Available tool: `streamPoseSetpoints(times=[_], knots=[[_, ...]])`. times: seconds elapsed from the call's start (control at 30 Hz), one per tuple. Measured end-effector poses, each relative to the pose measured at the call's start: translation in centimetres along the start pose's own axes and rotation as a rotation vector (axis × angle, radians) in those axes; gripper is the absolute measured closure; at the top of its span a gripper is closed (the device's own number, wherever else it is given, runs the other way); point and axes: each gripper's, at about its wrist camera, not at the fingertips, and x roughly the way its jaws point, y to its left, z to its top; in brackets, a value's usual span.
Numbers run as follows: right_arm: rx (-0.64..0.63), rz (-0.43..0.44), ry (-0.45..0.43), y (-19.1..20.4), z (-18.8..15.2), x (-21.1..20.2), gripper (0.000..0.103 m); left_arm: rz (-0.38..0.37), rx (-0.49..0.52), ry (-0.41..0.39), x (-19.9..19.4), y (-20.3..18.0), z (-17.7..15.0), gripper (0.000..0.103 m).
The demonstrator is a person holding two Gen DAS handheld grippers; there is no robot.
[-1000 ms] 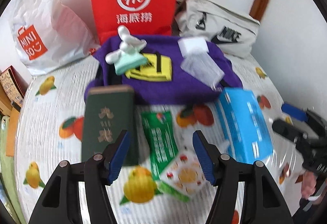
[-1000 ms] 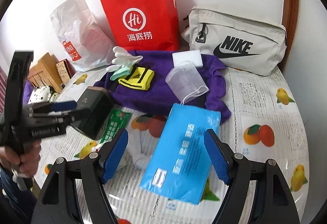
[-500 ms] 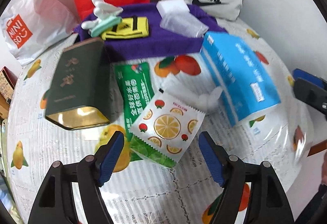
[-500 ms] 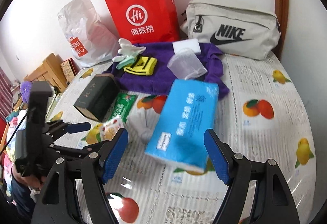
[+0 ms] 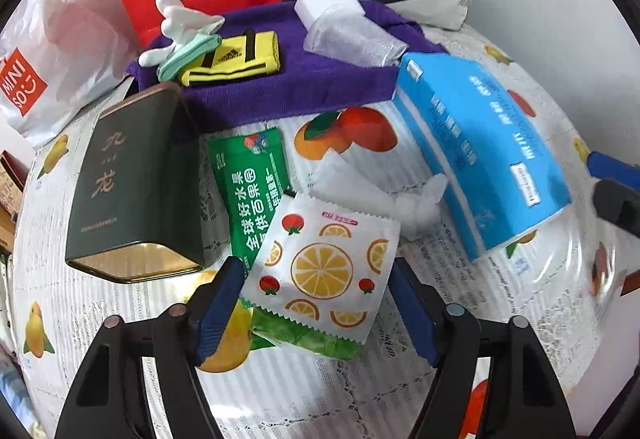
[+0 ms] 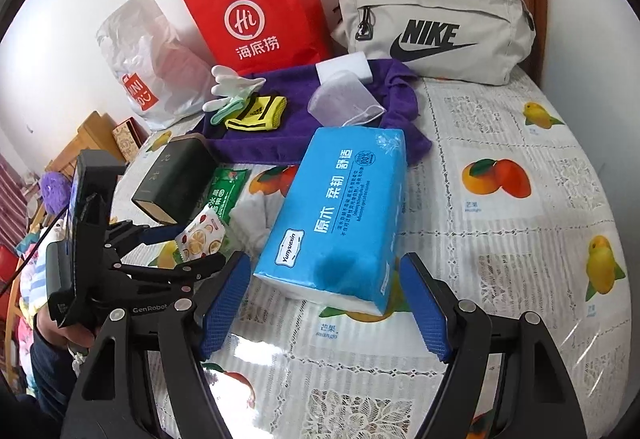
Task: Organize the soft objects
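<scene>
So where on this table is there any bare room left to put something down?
The widest free patch of tablecloth lies right of the blue tissue pack, below the grey bag. A smaller strip runs along the near edge. It is crowded between the dark tin, snack packets and purple towel.

Both hand-held grippers, left (image 5: 316,303) and right (image 6: 324,303), angle downward, jaws apart.
</scene>
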Motion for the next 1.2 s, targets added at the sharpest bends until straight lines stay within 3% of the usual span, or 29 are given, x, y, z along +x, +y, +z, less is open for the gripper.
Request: streamPoseSetpoints(times=[0.07,0.17,0.3,0.53,0.7,1.2], knots=[[-0.005,0.003,-0.001,0.1,0.0,0.0,0.027,-0.026,-0.002,-0.012,-0.6,0.1,0.0,0.036],[-0.003,0.014,-0.001,0.1,0.1,0.2,0.027,-0.031,-0.006,-0.024,-1.2,0.2,-0.1,0.046],[-0.007,0.029,0.011,0.5,-0.1,0.5,0.027,-0.058,-0.018,-0.024,-1.1,0.4,-0.3,0.047],[-0.033,0.029,0.025,1.3,-0.4,0.7,0.027,-0.122,-0.041,-0.022,-0.7,0.9,-0.7,0.076],[-0.030,0.023,0.029,1.1,-0.4,0.8,0.027,-0.145,-0.037,-0.025,-1.2,1.2,-0.6,0.090],[-0.064,0.032,0.021,2.6,-0.2,0.3,0.027,-0.103,-0.078,-0.139,-5.8,3.2,-0.4,0.098]])
